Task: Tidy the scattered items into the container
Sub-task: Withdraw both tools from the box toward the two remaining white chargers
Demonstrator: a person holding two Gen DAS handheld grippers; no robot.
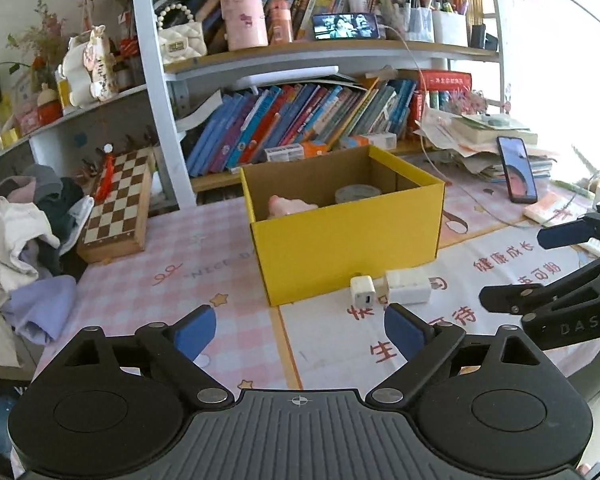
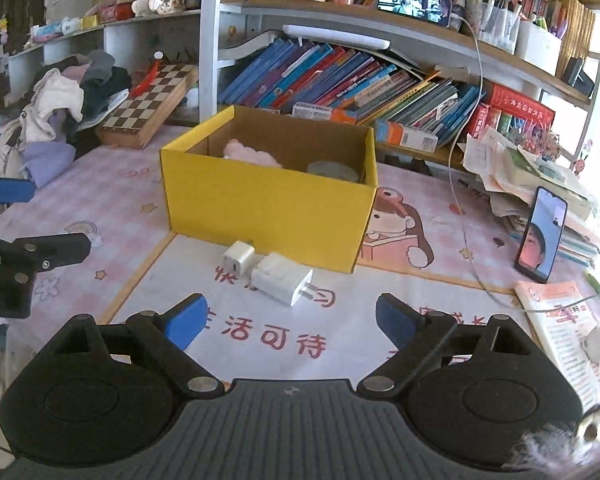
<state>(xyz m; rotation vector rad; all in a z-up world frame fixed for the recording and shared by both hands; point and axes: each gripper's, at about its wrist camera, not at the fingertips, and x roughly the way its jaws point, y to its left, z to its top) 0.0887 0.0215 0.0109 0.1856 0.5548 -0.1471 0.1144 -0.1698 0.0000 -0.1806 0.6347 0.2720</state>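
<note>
Chessboard (image 1: 118, 204), clothes pile (image 1: 24, 236), leaning books (image 1: 300, 120), propped phone (image 2: 542, 234)

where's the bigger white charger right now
The larger white charger lies on the patterned table mat just in front of the yellow box, right beside the smaller white charger. In the right wrist view it sits ahead of the open jaws, slightly left of centre.

Two white plastic charger plugs (image 2: 281, 278) (image 2: 238, 258), one yellow cardboard box (image 2: 268, 208), two lit black smartphones (image 2: 542, 235) (image 2: 414, 4), one wooden chessboard (image 2: 152, 104).

Matt cardboard box (image 2: 268, 208); glossy white plastic chargers (image 2: 282, 278).
</note>
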